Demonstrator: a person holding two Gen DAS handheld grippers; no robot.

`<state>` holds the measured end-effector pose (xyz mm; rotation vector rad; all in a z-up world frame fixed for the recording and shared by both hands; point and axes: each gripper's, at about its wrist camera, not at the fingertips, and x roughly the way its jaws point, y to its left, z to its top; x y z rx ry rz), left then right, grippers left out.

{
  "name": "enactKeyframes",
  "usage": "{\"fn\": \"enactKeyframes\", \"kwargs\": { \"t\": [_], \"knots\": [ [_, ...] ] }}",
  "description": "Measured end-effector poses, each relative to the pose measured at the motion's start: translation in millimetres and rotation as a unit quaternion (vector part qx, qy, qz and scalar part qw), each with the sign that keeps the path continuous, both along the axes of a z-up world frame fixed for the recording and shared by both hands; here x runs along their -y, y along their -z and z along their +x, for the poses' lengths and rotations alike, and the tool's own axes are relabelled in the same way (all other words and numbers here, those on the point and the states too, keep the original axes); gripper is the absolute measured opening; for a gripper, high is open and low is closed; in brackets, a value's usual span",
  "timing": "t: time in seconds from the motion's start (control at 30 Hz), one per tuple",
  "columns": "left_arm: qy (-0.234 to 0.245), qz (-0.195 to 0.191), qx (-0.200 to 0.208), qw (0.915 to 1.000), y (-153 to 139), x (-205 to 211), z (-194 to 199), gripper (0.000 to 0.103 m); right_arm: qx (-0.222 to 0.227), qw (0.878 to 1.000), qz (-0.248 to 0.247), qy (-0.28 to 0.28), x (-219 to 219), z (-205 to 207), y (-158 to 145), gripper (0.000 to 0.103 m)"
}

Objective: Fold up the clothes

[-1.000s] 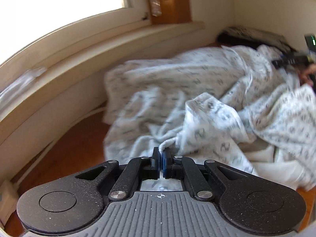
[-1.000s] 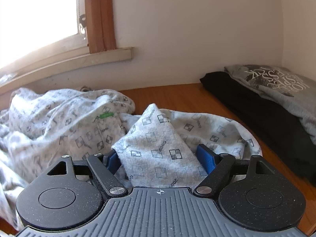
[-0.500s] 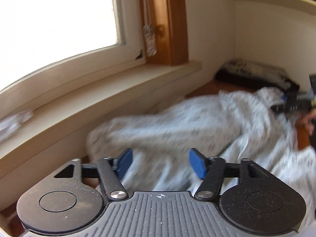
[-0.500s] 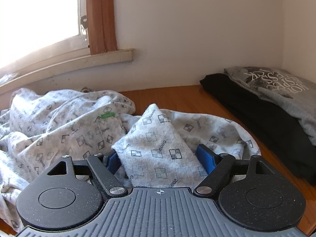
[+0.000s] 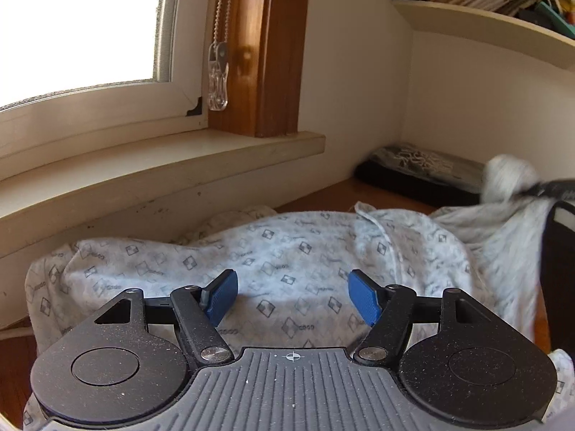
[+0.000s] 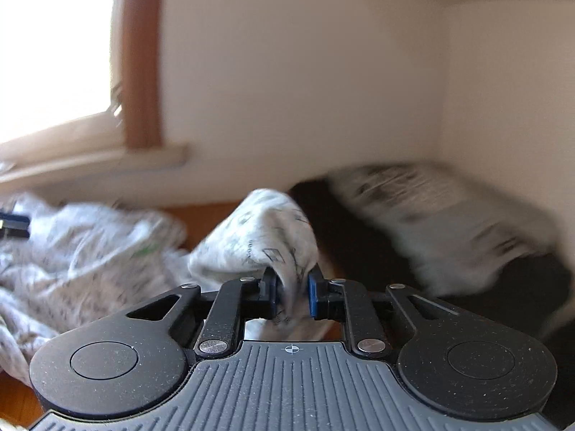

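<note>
**Right gripper closing on garment fold; left gripper open above the cloth**

Left gripper (image 5: 291, 296): jaws stand wide apart with nothing between the blue pads (image 5: 222, 296). The patterned garment (image 5: 287, 251) lies spread on the wooden surface (image 5: 334, 194) directly beyond and beneath the fingers, reaching past both fingertips to left and right. The pads do not press on it; whether they brush the fabric below cannot be told from this angle. Beyond the fingers and to the left, a window sill (image 5: 161, 165) runs along the wall. Far beyond the right finger sits a folded stack of dark and grey clothes (image 5: 417, 168). At the far right edge of the left wrist view, a raised bunch of the same garment meets a dark blurred shape, probably the other gripper.

Right gripper (image 6: 291, 292): jaws are closing, and a fold of the patterned garment (image 6: 262, 237) sits between them, the pads pressing it from both sides. The held fold rises in a peak just beyond the fingertips. The rest of the garment trails off to the left of the fingers, lying crumpled. To the right of and beyond the fingers lies the folded stack (image 6: 449, 222), heavily blurred in this view.
</note>
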<state>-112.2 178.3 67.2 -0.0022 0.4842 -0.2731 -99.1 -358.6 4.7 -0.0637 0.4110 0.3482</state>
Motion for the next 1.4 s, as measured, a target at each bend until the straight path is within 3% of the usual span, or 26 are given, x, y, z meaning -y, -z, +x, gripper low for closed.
{"fn": "enactKeyframes", "kwargs": {
  "t": [0.1,0.17,0.23,0.3,0.37,0.43,0.6,0.8,0.83,0.87,0.9,0.97,1.03,1.2,1.27,1.33,1.4],
  "knots": [
    [0.001,-0.003,0.004,1.0,-2.8,-1.9,-1.7,0.072,-0.022,0.999,-0.004,0.033,25.8,-16.6,-25.9,0.023],
    [0.002,-0.003,0.005,1.0,-3.7,-2.3,-2.1,0.073,-0.043,0.998,-0.02,0.04,32.2,-21.6,-27.7,0.042],
    [0.002,-0.001,0.0,1.0,-2.0,-1.4,-0.2,0.073,-0.056,0.997,-0.033,0.04,34.5,-22.0,-23.7,0.051],
    [0.0,0.007,-0.003,1.0,1.2,-0.2,1.3,0.073,-0.055,0.997,-0.042,0.043,34.7,-21.2,-22.1,0.052],
    [-0.001,0.011,-0.006,0.9999,3.4,0.0,1.8,0.073,-0.038,0.998,-0.027,0.042,33.7,-20.3,-23.2,0.061],
    [-0.002,0.012,-0.008,0.9999,5.2,0.0,2.5,0.073,-0.034,0.999,-0.012,0.035,27.6,-13.9,-20.3,0.064],
    [0.0,0.019,-0.005,0.9998,7.1,2.0,1.2,0.077,-0.074,0.996,-0.042,-0.017,-32.2,29.8,14.9,0.064],
    [0.005,0.02,-0.005,0.9998,7.4,2.9,-0.1,0.077,-0.129,0.988,-0.083,-0.019,-77.6,80.0,62.5,0.061],
    [0.006,0.02,-0.006,0.9998,7.3,2.8,0.0,0.077,-0.137,0.987,-0.083,-0.019,-77.5,83.9,67.3,0.053],
    [0.006,0.02,-0.006,0.9998,7.3,2.9,0.1,0.077,-0.143,0.986,-0.08,-0.021,-75.9,86.9,69.7,0.036],
    [0.006,0.02,-0.006,0.9998,7.2,3.1,0.2,0.077,-0.144,0.986,-0.075,-0.026,-72.2,86.3,69.2,0.031],
    [0.007,0.022,-0.006,0.9997,7.7,3.7,0.5,0.077,-0.145,0.986,-0.084,-0.018,-63.4,80.1,65.5,0.007],
    [0.008,0.024,-0.007,0.9997,8.4,4.7,0.5,0.078,-0.134,0.986,-0.102,-0.003,-50.3,69.0,54.0,0.004],
    [0.008,0.022,-0.007,0.9997,8.8,4.6,0.6,0.078,-0.078,0.984,-0.141,0.082,-2.3,35.0,2.4,0.004],
    [0.009,0.023,-0.007,0.9997,9.0,5.1,0.5,0.078,-0.078,0.984,-0.122,0.103,17.9,28.0,-11.7,0.009],
    [0.01,0.023,-0.007,0.9997,8.9,4.7,0.2,0.078,-0.087,0.989,-0.088,0.087,28.4,26.2,-15.5,0.01],
    [0.009,0.022,-0.006,0.9997,8.6,4.0,-0.2,0.078,-0.089,0.989,-0.08,0.087,22.7,26.1,-13.6,0.021]
  ]
}}
